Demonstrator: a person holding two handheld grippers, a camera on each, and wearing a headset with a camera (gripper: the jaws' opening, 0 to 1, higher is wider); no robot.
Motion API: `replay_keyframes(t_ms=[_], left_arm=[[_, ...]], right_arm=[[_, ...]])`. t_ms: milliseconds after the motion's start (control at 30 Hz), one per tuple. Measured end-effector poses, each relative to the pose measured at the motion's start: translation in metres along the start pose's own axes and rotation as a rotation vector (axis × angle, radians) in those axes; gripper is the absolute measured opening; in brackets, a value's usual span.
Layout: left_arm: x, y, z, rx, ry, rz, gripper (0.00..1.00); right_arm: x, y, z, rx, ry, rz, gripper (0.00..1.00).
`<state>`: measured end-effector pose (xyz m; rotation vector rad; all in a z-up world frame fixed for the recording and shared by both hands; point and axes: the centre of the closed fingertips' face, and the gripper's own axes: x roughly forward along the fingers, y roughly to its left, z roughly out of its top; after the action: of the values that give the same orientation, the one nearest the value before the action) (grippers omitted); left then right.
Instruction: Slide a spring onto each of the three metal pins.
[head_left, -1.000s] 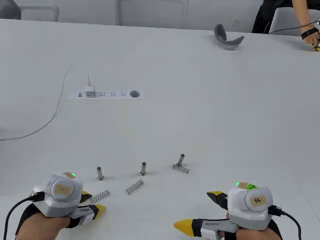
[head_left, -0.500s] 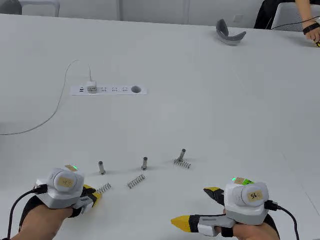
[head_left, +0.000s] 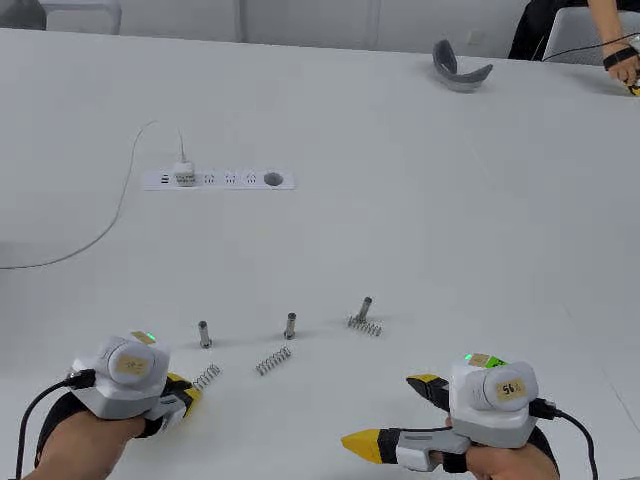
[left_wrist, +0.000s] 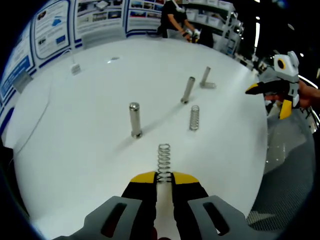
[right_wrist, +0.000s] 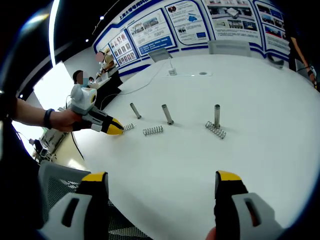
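On the white bench (head_left: 420, 200), the right gripper (head_left: 392, 413) hangs at the lower right of the head view with jaws spread wide. The left gripper (left_wrist: 158, 177), lower left, has its jaws pinching the near end of the leftmost spring (left_wrist: 163, 157). All three pins (head_left: 290, 325) stand bare at lower centre, so the first threading looks in hand; next, lift that spring, tip it upright and lower it over the leftmost pin (left_wrist: 134, 119).

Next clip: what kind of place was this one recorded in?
Likely a lab or demo room, not a factory floor. A large white table carries a white power strip, blue-and-white printed display boards line the wall, and another person is at the table's far edge.
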<state>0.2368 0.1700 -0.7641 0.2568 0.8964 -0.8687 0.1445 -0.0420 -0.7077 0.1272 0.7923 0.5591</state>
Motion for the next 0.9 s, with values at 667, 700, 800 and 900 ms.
replay_keyframes(t_ms=[667, 700, 800, 900], left_arm=[[-0.015, -0.009, -0.005, -0.028, -0.007, -0.010, 0.11], [-0.016, -0.009, -0.005, -0.029, -0.007, -0.010, 0.11], [-0.017, -0.010, -0.004, -0.029, -0.006, -0.013, 0.10], [-0.022, -0.013, 0.000, -0.026, -0.010, -0.017, 0.10]], right_arm=[[0.006, 0.009, 0.002, -0.005, 0.001, 0.028, 0.89], [0.006, 0.010, 0.002, -0.005, 0.000, 0.028, 0.89], [0.006, 0.010, 0.004, -0.005, -0.003, 0.030, 0.89], [0.006, 0.011, 0.004, -0.005, -0.004, 0.032, 0.89]])
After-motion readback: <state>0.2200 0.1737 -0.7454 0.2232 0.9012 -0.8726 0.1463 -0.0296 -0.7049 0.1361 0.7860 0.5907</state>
